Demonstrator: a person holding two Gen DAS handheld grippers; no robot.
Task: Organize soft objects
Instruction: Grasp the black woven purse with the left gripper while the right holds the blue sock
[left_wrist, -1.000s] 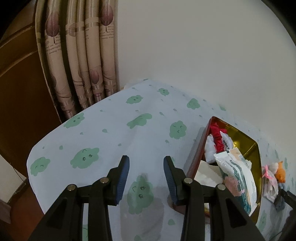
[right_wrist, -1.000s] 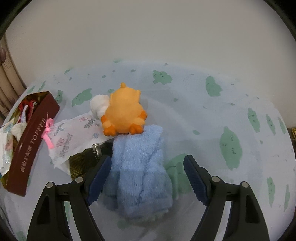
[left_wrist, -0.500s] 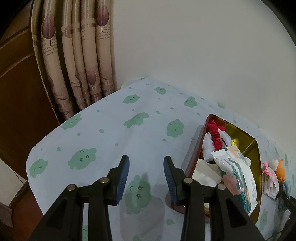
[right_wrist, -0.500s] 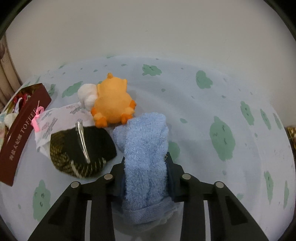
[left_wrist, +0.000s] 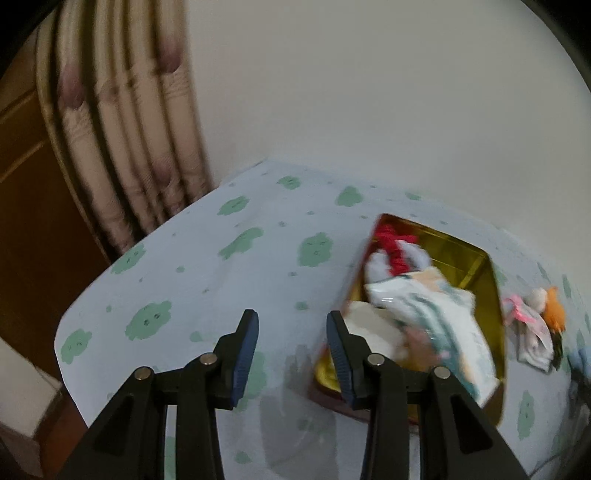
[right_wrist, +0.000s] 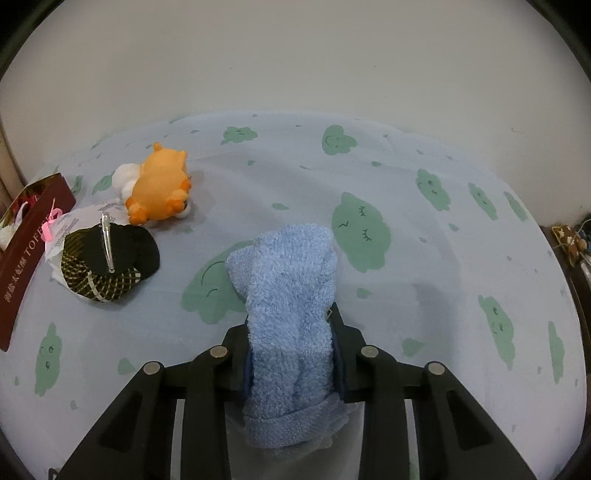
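Note:
My right gripper (right_wrist: 291, 332) is shut on a folded blue towel (right_wrist: 290, 314), lifted off the cloth. To its left lie an orange plush toy (right_wrist: 160, 188), a black checked pouch with a metal clip (right_wrist: 107, 264) and a white packet with a pink bow (right_wrist: 61, 229). A dark red tin (right_wrist: 26, 254) stands at the far left. In the left wrist view the same tin (left_wrist: 476, 266) shows its gold inside, holding a red scrunchie (left_wrist: 393, 247), white cloth and a wipes pack (left_wrist: 443, 321). My left gripper (left_wrist: 291, 345) hangs open, nothing between its fingers, just left of the tin.
A pale blue tablecloth with green clouds (right_wrist: 406, 240) covers the table. A white wall (right_wrist: 295, 55) runs behind it. Curtains (left_wrist: 122, 129) and a brown wooden panel (left_wrist: 33, 206) stand off the table's left corner (left_wrist: 74, 332). Small clutter sits past the right edge (right_wrist: 570, 240).
My right gripper closed on the blue towel, lifted it and carried it rightward, away from the plush toy and uncovering the pouch. The left gripper drifted, bringing the tin nearer the middle of its view.

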